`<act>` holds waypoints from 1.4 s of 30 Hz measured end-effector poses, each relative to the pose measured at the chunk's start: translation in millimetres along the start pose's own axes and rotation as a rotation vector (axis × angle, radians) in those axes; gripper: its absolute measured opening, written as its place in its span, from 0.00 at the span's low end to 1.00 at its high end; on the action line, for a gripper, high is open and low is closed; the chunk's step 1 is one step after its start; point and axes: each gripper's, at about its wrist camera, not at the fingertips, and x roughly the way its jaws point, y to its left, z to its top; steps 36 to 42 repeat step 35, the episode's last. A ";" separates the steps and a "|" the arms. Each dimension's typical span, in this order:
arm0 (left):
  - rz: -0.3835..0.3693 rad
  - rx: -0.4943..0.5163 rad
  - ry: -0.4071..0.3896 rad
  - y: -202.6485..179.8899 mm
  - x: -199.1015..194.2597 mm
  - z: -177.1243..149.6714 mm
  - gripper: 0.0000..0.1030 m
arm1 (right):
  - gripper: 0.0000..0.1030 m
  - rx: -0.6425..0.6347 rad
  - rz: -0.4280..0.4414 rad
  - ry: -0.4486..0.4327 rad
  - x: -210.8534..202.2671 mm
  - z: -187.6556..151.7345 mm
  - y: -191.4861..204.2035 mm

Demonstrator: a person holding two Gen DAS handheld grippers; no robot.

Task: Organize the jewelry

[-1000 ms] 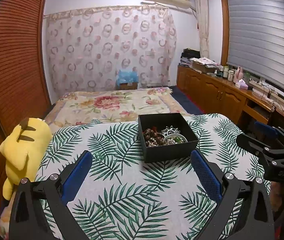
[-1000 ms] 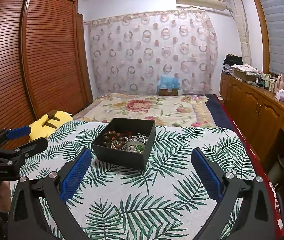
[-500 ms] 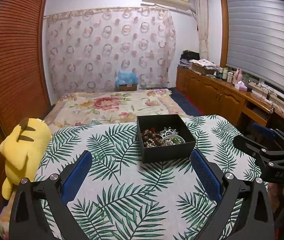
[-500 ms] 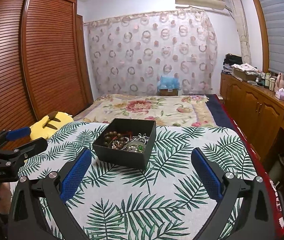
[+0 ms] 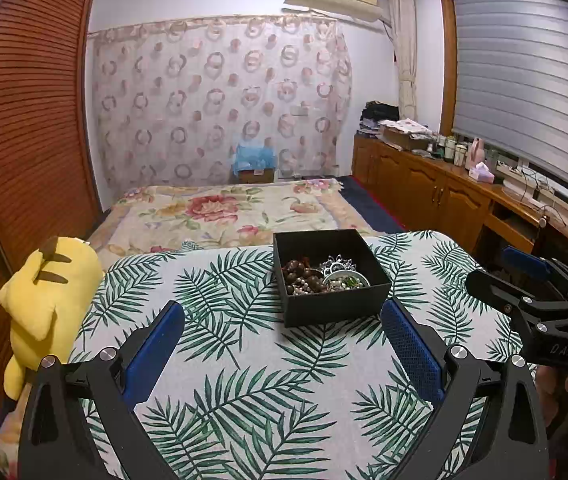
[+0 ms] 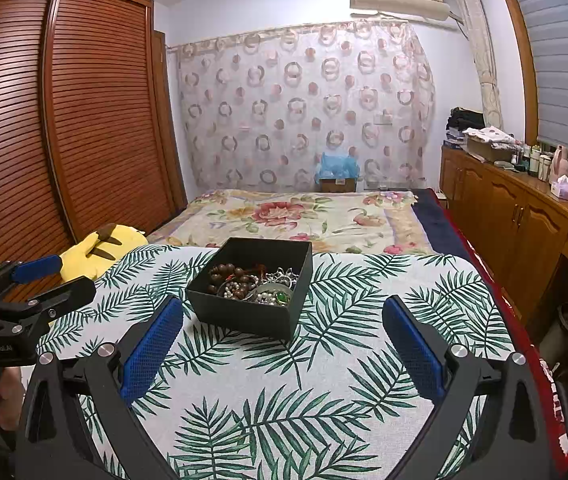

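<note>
A black open box [image 5: 335,304] [image 6: 244,314] stands on the palm-leaf tablecloth [image 5: 244,380] [image 6: 284,380]. Inside lie brown wooden beads [image 5: 297,274] [image 6: 230,274], a silver ornament [image 5: 337,263] [image 6: 282,276] and a pale bangle with green stones [image 5: 345,282] [image 6: 274,295]. My left gripper [image 5: 282,350] is open and empty, just short of the box; it also shows at the left of the right wrist view [image 6: 50,276]. My right gripper [image 6: 282,350] is open and empty, also short of the box; it also shows at the right of the left wrist view [image 5: 511,270].
A yellow plush toy [image 5: 44,300] [image 6: 100,250] lies at the table's left edge. Behind the table is a bed with a floral cover [image 5: 224,212]. A wooden cabinet [image 5: 443,196] runs along the right wall, a slatted wardrobe [image 6: 64,120] along the left.
Both grippers have drawn back slightly from the box and risen a little; the box looks a bit farther away. Both stay open.
</note>
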 end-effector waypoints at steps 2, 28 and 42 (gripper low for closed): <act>0.000 0.001 0.000 0.2 0.1 -0.6 0.92 | 0.98 0.000 0.000 -0.001 -0.7 0.5 -1.3; 0.001 0.001 -0.002 -0.6 -0.7 -1.2 0.92 | 0.98 0.002 0.001 -0.003 -0.6 0.0 -1.6; -0.001 0.002 -0.002 -0.6 -0.5 -1.7 0.92 | 0.98 0.003 0.001 -0.003 -0.6 -0.2 -2.1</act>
